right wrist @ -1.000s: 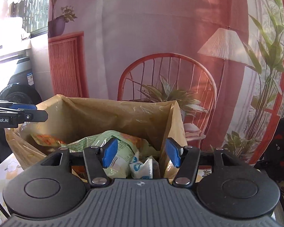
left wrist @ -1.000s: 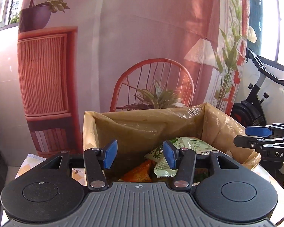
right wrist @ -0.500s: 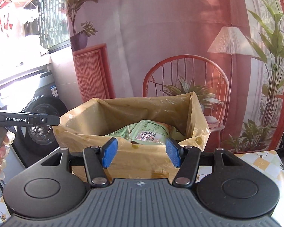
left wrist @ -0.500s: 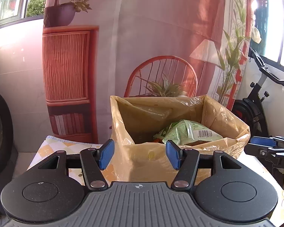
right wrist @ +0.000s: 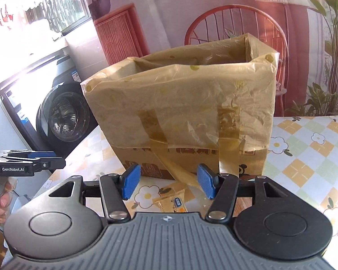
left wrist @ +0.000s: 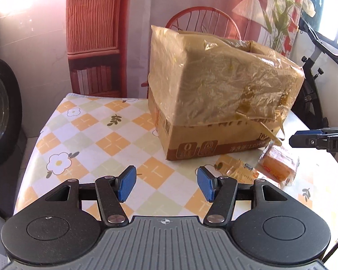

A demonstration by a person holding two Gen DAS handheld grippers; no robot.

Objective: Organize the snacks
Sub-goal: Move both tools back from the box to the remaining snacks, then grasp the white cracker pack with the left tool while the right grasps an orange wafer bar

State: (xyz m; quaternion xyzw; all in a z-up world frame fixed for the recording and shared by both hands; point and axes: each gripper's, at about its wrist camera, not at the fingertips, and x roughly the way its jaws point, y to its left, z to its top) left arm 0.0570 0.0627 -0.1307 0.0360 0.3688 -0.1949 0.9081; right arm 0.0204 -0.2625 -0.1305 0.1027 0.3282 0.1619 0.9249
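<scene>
A cardboard box [left wrist: 214,141] lined with a yellow plastic bag [left wrist: 225,78] stands on the checked tablecloth [left wrist: 97,135]; it also shows in the right wrist view [right wrist: 187,108]. Its contents are hidden from here. Two orange snack packets lie on the table in front of the box: a flat one [left wrist: 241,171] and a thicker one [left wrist: 279,164]. The flat packet [right wrist: 171,202] lies just beyond my right gripper [right wrist: 166,182]. My left gripper [left wrist: 166,183] is open and empty above the table, left of the packets. The right gripper is open and empty.
A washing machine [right wrist: 60,117] stands left of the table. An exercise bike [left wrist: 313,67] stands to the right. A printed backdrop with a red chair [right wrist: 234,24] hangs behind the table.
Both grippers have pulled back and down from over the box's opening to in front of the box. The snacks inside are no longer in sight; the packets on the table have come into view.
</scene>
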